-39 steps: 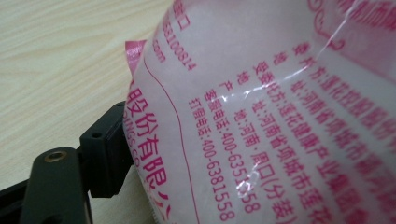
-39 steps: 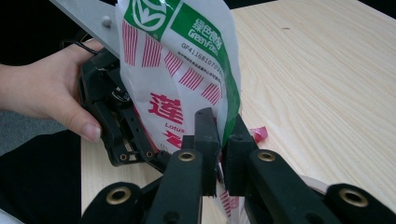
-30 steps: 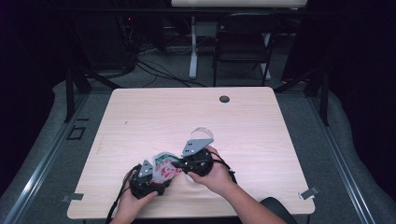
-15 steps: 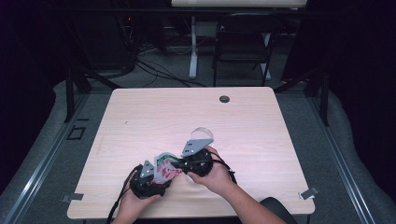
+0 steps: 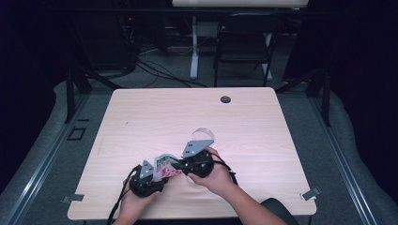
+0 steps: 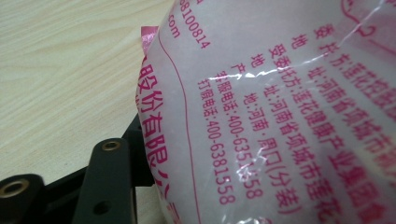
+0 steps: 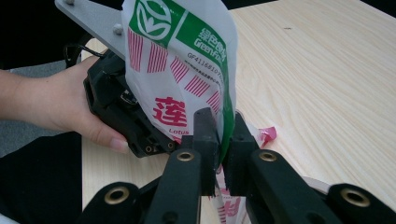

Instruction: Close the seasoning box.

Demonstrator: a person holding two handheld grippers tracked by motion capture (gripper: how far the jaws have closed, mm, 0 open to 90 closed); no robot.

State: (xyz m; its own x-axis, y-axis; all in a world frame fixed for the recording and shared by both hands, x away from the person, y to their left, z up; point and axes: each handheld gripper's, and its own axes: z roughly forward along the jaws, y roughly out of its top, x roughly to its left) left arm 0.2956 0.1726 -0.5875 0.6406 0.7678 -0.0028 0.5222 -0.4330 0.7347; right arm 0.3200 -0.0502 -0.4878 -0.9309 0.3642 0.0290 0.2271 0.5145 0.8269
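Right gripper pinches the bag tight; left gripper at 8 o'clock just been closing round it — can't tell if gripping yet.

Both grippers were black: left gripper, right gripper. Each carried a grey three-cornered plate and a black cable. Brass-ringed screw holes marked the jaws. Forearms were bare.

A pale wooden table bears a small white strip.
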